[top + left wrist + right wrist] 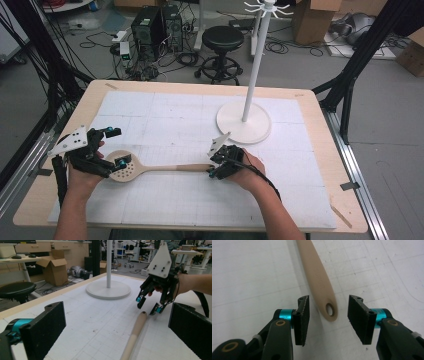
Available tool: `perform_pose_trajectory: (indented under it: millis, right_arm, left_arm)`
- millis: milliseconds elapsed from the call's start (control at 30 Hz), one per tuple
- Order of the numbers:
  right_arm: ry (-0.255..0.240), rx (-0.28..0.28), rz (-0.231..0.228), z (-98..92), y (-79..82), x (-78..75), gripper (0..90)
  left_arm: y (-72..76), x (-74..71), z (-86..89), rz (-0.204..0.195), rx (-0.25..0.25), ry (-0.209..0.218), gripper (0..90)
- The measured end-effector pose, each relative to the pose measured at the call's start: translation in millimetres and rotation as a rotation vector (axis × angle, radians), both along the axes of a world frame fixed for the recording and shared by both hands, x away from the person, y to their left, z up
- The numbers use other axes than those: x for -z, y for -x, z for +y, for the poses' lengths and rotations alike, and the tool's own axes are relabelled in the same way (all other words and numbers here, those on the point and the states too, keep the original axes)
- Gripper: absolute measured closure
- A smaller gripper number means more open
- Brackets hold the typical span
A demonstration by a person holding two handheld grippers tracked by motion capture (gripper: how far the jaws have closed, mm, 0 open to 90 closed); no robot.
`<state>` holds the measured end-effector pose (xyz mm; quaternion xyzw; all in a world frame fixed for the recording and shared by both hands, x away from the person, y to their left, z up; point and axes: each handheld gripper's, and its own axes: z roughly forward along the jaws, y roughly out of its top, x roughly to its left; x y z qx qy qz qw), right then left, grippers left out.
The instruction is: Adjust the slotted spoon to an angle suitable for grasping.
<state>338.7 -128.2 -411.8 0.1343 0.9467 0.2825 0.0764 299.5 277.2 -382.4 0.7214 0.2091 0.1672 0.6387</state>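
The slotted spoon (150, 168) lies flat near the stand (243, 122). The right gripper (328, 315) straddles its handle end, released; the left gripper (116, 146) gapes around its bowl.

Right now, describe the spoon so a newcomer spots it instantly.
On the white mat, in front of the white stand, lies a tan wooden spoon. It stretches between both hand-held grippers. Its round bowl has holes, and its handle end has a hanging hole.

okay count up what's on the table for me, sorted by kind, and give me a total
Slotted spoon: 1
White hanging stand: 1
White gridded mat: 1
Handheld grippers: 2, the left gripper and the right gripper
Total: 5
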Motion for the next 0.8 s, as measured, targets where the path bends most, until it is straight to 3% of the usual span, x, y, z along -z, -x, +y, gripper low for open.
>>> perform_pose_trajectory:
  millis: [233,333,400,500,533,633,700,800]
  right_arm:
    - [-0.171,0.056,-0.021,-39.3,14.5,-27.6,45.1]
    - [-0.24,0.111,-0.073,-64.3,22.0,-37.7,42.1]
    - [-0.256,0.123,-0.077,-70.4,23.3,-39.1,41.9]
    - [-0.327,0.164,-0.093,-87.8,26.9,-41.6,41.0]
    - [-0.371,0.204,-0.098,-97.4,31.1,-41.9,41.1]
    - [-0.405,0.229,-0.115,-104.5,35.1,-40.9,39.4]
    - [-0.465,0.254,-0.13,-112.8,40.5,-38.8,35.6]
    - [-0.479,0.264,-0.136,-116.4,41.8,-38.6,33.1]
  left_arm:
    - [-0.8,0.7,-1.8,0.008,0.0,-0.011,1.8]
    - [-1.4,1.6,-4.1,0.022,-0.013,-0.026,1.7]
    - [-1.6,1.9,-4.7,0.024,-0.011,-0.027,1.7]
    - [-1.8,2.1,-6.0,0.024,-0.007,-0.029,1.8]
    - [-1.7,2.2,-6.4,0.026,-0.007,-0.028,1.7]
    - [-1.8,2.3,-6.3,0.027,-0.005,-0.028,1.7]
    - [-2.1,2.5,-6.6,0.028,0.002,-0.025,1.8]
    - [-2.4,2.7,-7.2,0.027,0.003,-0.028,1.7]
